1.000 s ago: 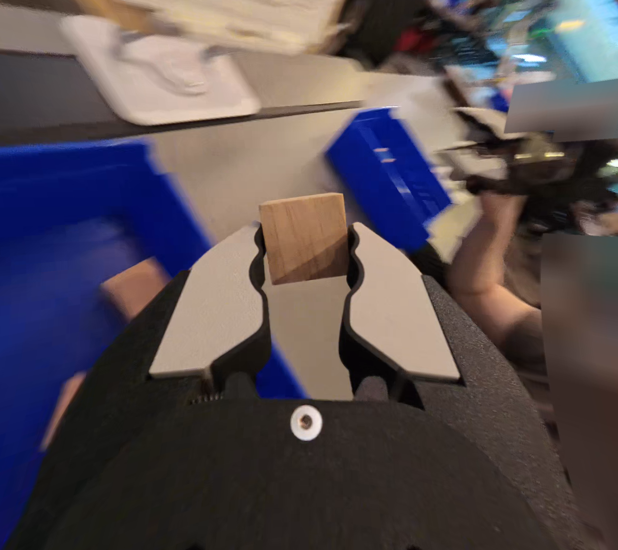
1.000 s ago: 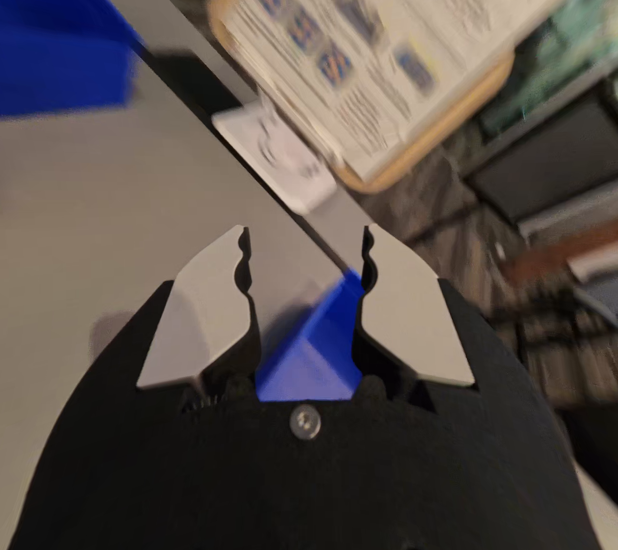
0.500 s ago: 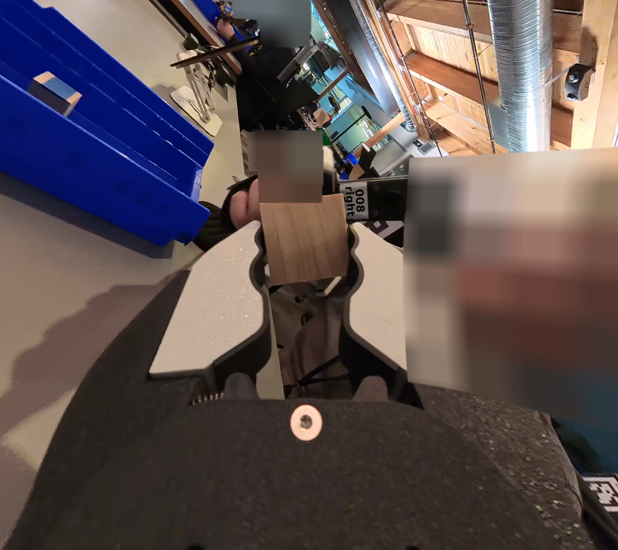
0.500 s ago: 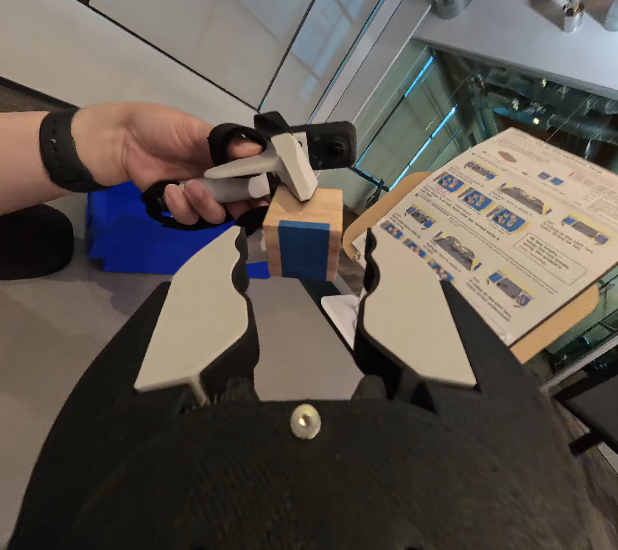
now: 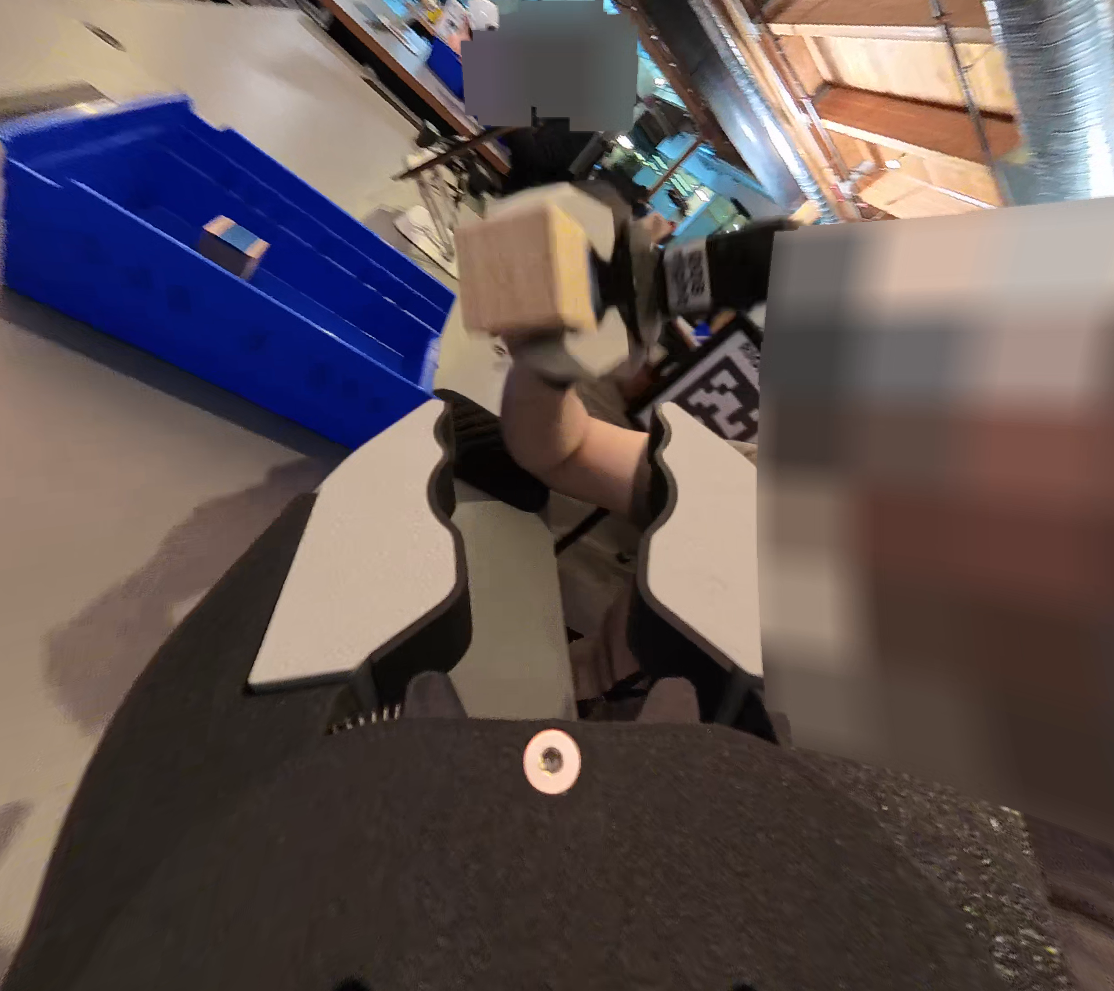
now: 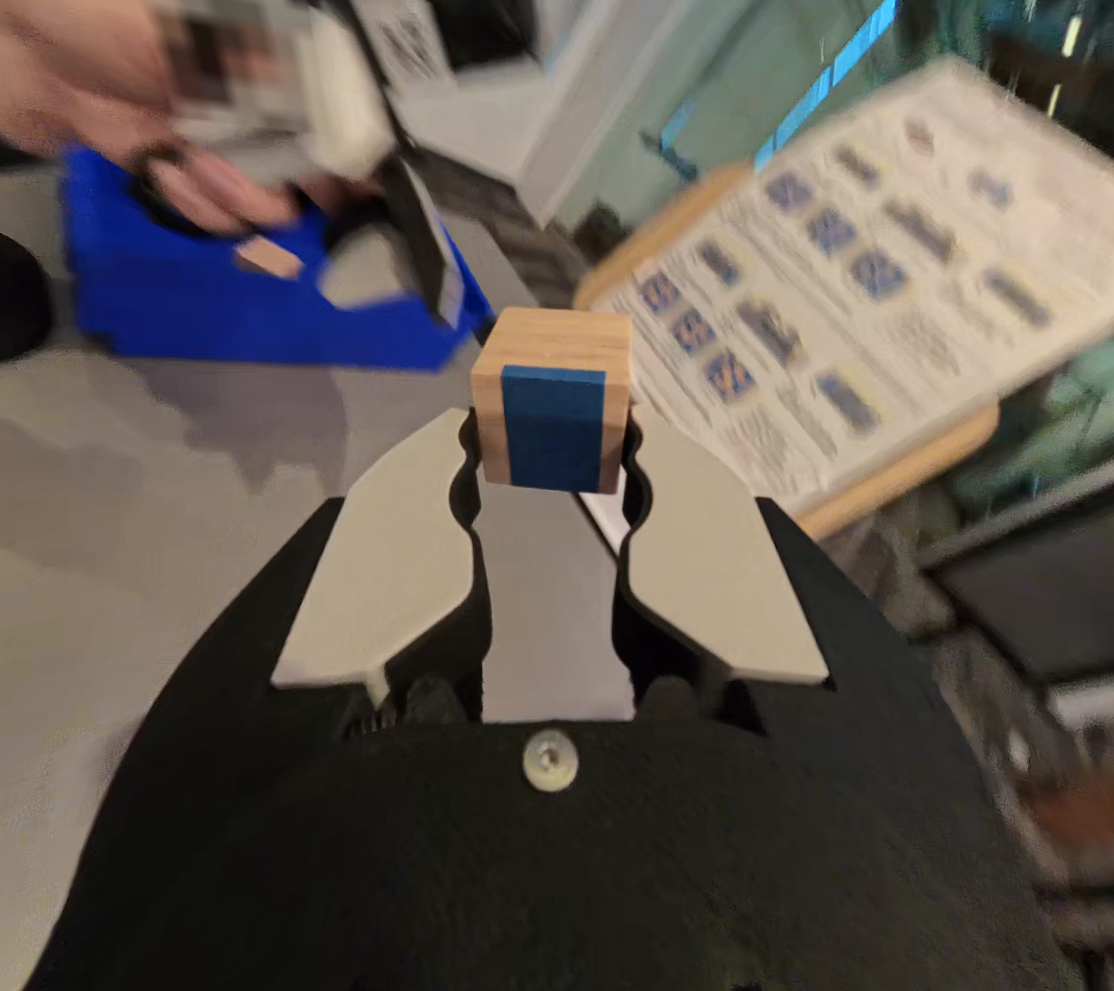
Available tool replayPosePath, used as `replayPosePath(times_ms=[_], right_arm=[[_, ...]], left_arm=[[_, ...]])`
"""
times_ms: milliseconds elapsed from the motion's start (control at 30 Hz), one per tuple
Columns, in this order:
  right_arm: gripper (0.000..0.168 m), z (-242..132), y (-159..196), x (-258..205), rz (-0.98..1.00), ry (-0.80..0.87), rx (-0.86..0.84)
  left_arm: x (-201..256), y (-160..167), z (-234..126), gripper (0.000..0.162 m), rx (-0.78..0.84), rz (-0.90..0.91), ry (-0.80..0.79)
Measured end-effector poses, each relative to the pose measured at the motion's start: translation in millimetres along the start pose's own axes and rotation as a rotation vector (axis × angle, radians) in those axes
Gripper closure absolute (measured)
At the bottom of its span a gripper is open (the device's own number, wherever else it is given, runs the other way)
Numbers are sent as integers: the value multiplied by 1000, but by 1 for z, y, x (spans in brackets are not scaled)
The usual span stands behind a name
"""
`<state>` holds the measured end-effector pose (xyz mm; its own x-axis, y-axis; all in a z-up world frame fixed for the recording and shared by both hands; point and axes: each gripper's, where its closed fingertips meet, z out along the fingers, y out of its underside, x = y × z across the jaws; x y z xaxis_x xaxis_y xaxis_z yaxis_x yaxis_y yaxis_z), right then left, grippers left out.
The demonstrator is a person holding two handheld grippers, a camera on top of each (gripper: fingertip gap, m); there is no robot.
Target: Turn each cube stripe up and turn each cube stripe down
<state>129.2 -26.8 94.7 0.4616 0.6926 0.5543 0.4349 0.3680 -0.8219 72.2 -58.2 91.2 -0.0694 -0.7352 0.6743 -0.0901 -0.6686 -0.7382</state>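
Now the right gripper [image 6: 551, 434] clamped the cube [image 6: 551, 398]; the left gripper [image 5: 548, 434] gaped empty. Rotating gently would keep its stripe [image 6: 553, 428] from slipping.

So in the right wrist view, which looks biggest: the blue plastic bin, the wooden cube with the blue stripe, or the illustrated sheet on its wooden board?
As they look in that view:
1. Illustrated sheet on its wooden board
2. Blue plastic bin
3. Wooden cube with the blue stripe, clamped in the right gripper

The cube is nearest the camera, so it is truly far smaller.
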Motion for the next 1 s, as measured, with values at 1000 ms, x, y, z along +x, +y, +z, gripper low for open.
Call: replayPosePath(times_ms=[1000], right_arm=[[112, -61, 333, 75, 743, 129, -1200]], left_arm=[[-69, -7, -141, 118, -44, 156, -882]])
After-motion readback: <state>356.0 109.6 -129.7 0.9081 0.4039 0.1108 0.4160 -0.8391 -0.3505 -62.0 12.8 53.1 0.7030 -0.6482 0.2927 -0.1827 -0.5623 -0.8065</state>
